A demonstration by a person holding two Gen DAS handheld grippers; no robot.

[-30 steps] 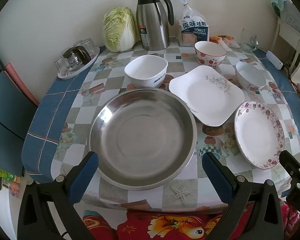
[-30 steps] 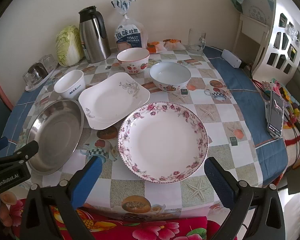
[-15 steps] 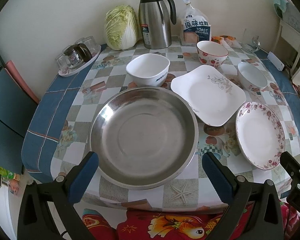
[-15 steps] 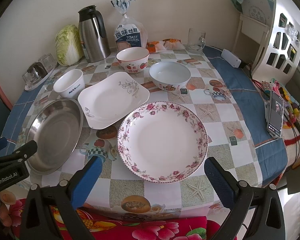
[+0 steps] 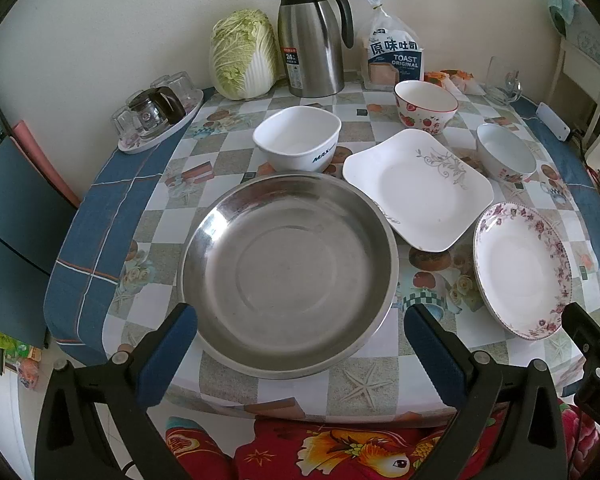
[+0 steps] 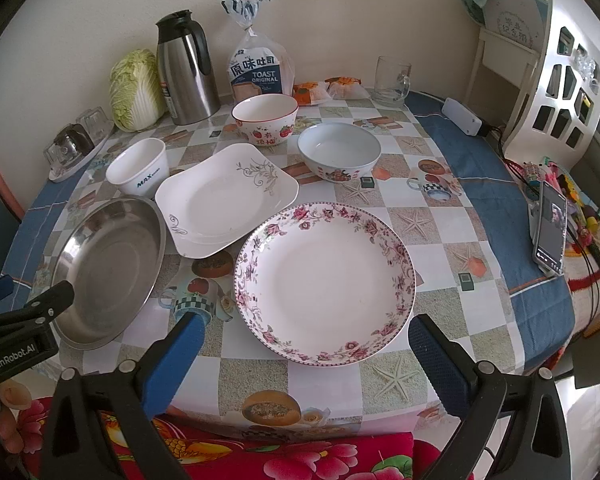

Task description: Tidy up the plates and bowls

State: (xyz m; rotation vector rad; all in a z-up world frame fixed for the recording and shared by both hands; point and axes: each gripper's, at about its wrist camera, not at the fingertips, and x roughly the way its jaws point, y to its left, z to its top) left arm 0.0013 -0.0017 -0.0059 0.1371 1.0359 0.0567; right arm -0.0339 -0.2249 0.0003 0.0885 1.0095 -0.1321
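Left tool (image 5: 300, 350) spread wide, empty, at the near desk (image 5: 112, 216) edge, fingers flanking the steel basin (image 5: 288, 268) without touching. Right tool (image 6: 304, 360) likewise spread and empty before the floral plate (image 6: 324, 280). Square white plate (image 6: 224, 196) lies between basin and floral plate (its corner by the basin rim; contact unclear). Behind: white square bowl (image 5: 296, 142), strawberry bowl (image 6: 265, 120), pale bowl (image 6: 339, 156), each apart.

Each gripper, left (image 5: 300, 354) and right (image 6: 306, 360), has black arms, silver screws and blue finger pads (image 6: 172, 364).
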